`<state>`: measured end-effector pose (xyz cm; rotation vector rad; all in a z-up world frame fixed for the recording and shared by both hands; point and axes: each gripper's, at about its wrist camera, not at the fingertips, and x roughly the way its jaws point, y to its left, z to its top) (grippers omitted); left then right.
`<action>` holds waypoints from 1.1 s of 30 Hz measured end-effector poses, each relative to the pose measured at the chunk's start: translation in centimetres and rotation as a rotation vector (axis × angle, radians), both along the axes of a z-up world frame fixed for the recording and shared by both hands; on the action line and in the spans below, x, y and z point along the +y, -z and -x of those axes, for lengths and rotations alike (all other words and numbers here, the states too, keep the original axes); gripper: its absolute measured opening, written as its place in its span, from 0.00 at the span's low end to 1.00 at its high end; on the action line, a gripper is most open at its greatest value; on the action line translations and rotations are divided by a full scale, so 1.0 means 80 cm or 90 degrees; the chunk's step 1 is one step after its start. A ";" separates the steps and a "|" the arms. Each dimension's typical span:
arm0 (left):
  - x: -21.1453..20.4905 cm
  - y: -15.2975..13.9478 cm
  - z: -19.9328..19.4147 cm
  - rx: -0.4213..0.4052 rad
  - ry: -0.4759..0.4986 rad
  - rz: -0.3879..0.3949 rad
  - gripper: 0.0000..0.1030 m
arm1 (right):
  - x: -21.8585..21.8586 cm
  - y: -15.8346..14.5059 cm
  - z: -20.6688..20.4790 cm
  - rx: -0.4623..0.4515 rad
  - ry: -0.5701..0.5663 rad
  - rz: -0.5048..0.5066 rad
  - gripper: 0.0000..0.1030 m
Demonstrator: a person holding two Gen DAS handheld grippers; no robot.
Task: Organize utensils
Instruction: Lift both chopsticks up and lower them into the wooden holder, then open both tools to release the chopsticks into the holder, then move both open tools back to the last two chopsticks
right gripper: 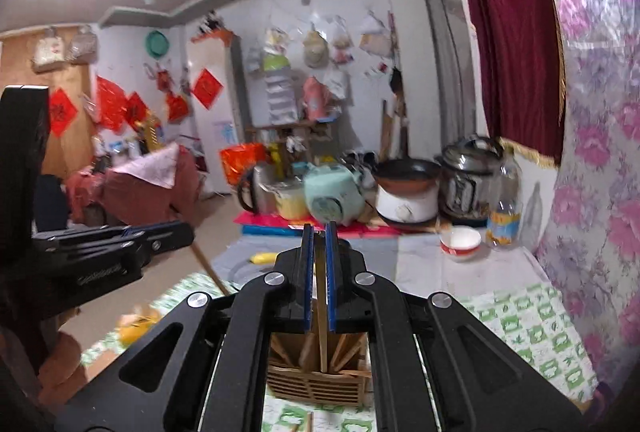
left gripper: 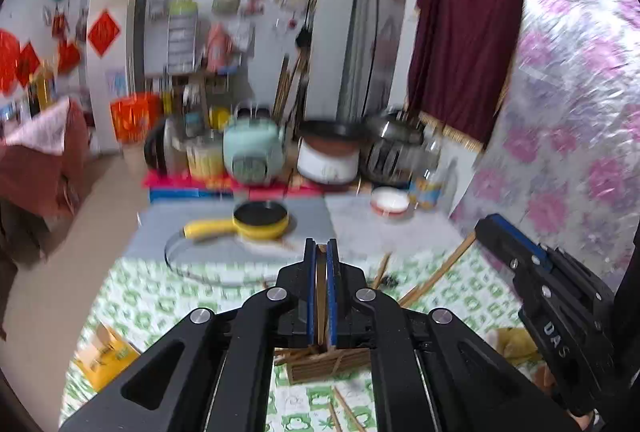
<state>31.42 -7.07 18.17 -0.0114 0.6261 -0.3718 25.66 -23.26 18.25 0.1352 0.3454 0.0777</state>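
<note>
Left wrist view shows the left gripper (left gripper: 321, 252) clamped on a chopstick (left gripper: 320, 296) above the wooden holder (left gripper: 324, 364) at bottom centre, the right gripper (right gripper: 319, 236) likewise, so each should probably lower its stick vertically into the holder.

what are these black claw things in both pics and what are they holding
They are two hand-held grippers, one in each of a person's hands, each with a camera looking along its fingers.

One picture is from the left gripper, with the right gripper beside it. The other is from the right gripper, with the left at its left edge.

Both are shut, each pinching a thin wooden chopstick.

Below stands a slatted wooden holder of sticks on a green-patterned cloth. Loose wooden chopsticks lie around. Further off: a yellow frying pan and a white bowl.
</note>
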 end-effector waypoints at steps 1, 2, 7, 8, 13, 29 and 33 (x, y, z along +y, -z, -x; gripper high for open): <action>0.001 0.017 -0.010 0.015 -0.007 0.001 0.06 | -0.001 0.023 -0.015 0.019 0.009 0.002 0.06; 0.002 0.037 -0.021 0.037 -0.006 0.003 0.06 | 0.000 0.040 -0.026 0.042 0.007 0.004 0.06; 0.017 0.082 -0.026 0.084 -0.007 0.007 0.61 | -0.016 0.080 -0.035 0.093 -0.008 -0.018 0.16; 0.021 0.078 -0.018 0.064 -0.019 -0.002 0.64 | -0.019 0.075 -0.026 0.083 -0.004 -0.015 0.17; 0.032 0.057 0.020 0.024 -0.034 -0.024 0.84 | -0.024 0.055 0.016 0.060 -0.006 -0.004 0.22; 0.071 0.063 0.190 -0.003 -0.054 -0.032 0.94 | -0.012 0.056 0.194 0.049 -0.010 0.004 0.39; 0.080 0.083 0.229 -0.003 -0.064 -0.034 0.94 | -0.009 0.069 0.233 0.052 -0.015 -0.003 0.42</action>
